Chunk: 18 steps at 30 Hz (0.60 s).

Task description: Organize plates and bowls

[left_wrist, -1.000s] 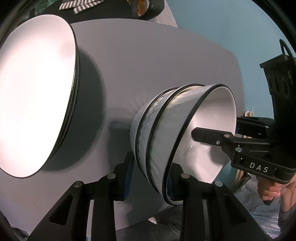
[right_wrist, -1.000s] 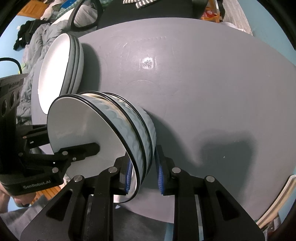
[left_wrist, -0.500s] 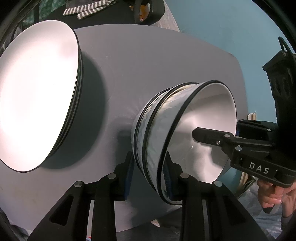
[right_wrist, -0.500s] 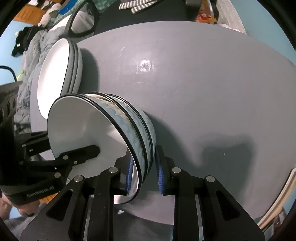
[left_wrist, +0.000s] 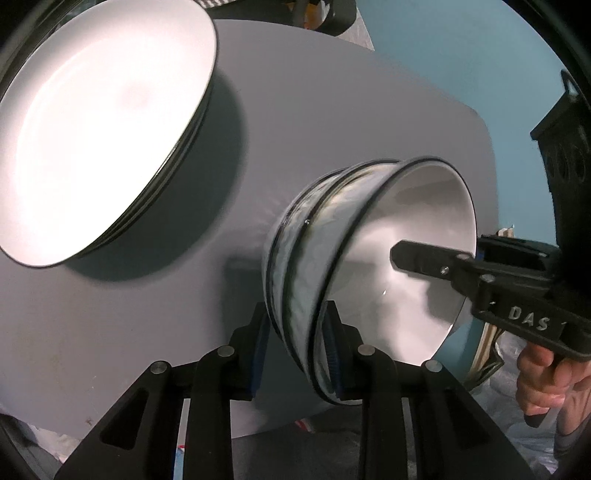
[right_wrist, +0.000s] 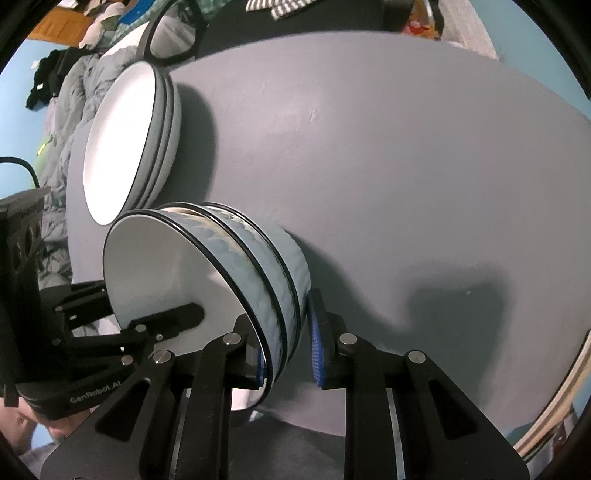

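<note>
Three nested bowls (left_wrist: 406,266) (right_wrist: 258,266), white inside and pale blue outside with black rims, stand stacked near the front edge of the grey round table (left_wrist: 332,129) (right_wrist: 369,166). My left gripper (left_wrist: 295,350) clamps the stack's near wall, one finger inside, one outside. On the opposite side my right gripper (right_wrist: 288,354) straddles the wall, its jaws closing on it and its outer pad touching the lowest bowl. Each gripper shows in the other's view, with one finger (left_wrist: 424,258) (right_wrist: 166,317) reaching into the top bowl. A stack of white plates (left_wrist: 103,122) (right_wrist: 118,147) lies to the left.
A hand (left_wrist: 543,376) holds the right gripper's handle. Beyond the table are a black chair (right_wrist: 173,33), a striped cloth (right_wrist: 273,7) and grey bedding (right_wrist: 66,110). A pale wooden edge (right_wrist: 561,406) lies at lower right. The table's right half is bare.
The bowl stack stays between both pairs of fingers. The plates and table have slid a little in both views. The gap beside the right gripper's outer pad has narrowed.
</note>
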Each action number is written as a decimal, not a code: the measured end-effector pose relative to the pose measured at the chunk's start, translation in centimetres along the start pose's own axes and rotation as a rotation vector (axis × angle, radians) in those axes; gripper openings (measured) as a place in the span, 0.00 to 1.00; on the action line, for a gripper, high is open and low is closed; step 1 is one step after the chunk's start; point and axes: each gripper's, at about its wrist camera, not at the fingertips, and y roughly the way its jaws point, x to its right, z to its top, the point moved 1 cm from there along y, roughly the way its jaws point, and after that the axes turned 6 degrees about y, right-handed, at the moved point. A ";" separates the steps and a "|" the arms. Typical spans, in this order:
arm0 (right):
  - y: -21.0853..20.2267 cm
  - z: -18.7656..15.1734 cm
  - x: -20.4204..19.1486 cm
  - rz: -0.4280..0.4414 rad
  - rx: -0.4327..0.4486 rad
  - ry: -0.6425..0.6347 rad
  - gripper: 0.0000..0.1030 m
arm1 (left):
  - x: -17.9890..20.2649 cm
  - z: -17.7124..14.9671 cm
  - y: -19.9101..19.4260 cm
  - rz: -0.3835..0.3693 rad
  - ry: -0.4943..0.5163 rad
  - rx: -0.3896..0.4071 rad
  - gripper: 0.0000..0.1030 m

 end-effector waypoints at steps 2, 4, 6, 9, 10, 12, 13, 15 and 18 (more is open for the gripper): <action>0.0 -0.2 0.0 0.003 -0.001 -0.003 0.19 | 0.5 0.3 0.1 0.011 0.004 0.001 0.27; 0.0 -0.1 0.1 0.008 -0.002 -0.005 0.18 | 0.8 0.5 0.0 0.011 0.000 0.003 0.27; 0.0 0.3 0.0 0.007 -0.004 -0.005 0.18 | 0.9 0.6 0.0 0.018 0.006 0.003 0.26; 0.0 0.3 -0.5 -0.004 -0.004 -0.015 0.18 | 0.9 0.2 -0.4 0.037 0.013 0.015 0.25; -0.1 0.3 -0.6 -0.003 -0.005 -0.015 0.18 | 0.9 0.2 -0.6 0.040 0.013 0.019 0.25; -0.2 0.3 -0.7 0.013 -0.007 -0.002 0.18 | 0.7 0.4 -0.4 0.043 0.011 0.028 0.25; -0.2 0.2 -0.8 0.018 -0.007 0.000 0.18 | 0.2 0.1 -1.0 0.047 0.011 0.032 0.25; -0.4 0.2 -1.2 0.018 -0.008 -0.006 0.18 | -0.6 -0.5 -2.5 0.059 0.013 0.044 0.24; -0.7 0.3 -2.0 0.015 -0.012 -0.016 0.18 | -0.6 -0.3 -3.7 0.071 0.012 0.067 0.24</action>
